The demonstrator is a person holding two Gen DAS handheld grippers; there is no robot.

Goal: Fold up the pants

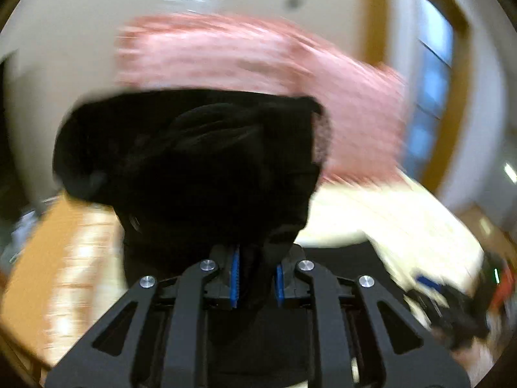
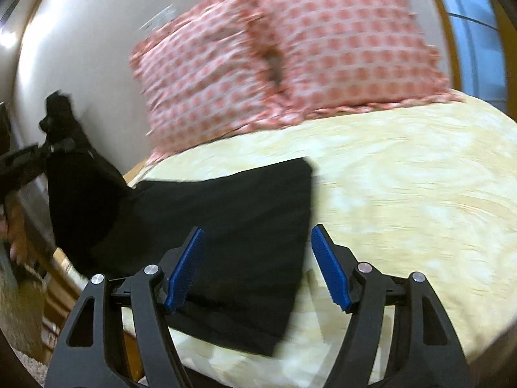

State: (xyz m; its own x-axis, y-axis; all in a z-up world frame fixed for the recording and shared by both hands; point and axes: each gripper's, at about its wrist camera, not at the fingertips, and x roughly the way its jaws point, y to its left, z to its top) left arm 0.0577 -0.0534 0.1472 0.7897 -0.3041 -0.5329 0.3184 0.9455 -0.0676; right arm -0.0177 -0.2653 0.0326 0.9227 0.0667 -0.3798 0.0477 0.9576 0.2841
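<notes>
The black pants [image 2: 232,226] lie across the cream bedspread [image 2: 404,194], one part spread flat, the other end lifted off the bed's left edge. My left gripper [image 1: 257,278] is shut on a bunch of the black pants [image 1: 194,161] and holds it up in the air; it also shows at the left of the right wrist view [image 2: 48,148] with cloth hanging from it. My right gripper [image 2: 257,258] is open and empty, hovering just above the flat part of the pants near their right edge.
Two pink-patterned pillows [image 2: 290,58] lean against the pale wall at the head of the bed. The wooden bed frame [image 2: 64,271] and carpet [image 2: 19,323] show at the left. A window [image 2: 475,32] is at the far right.
</notes>
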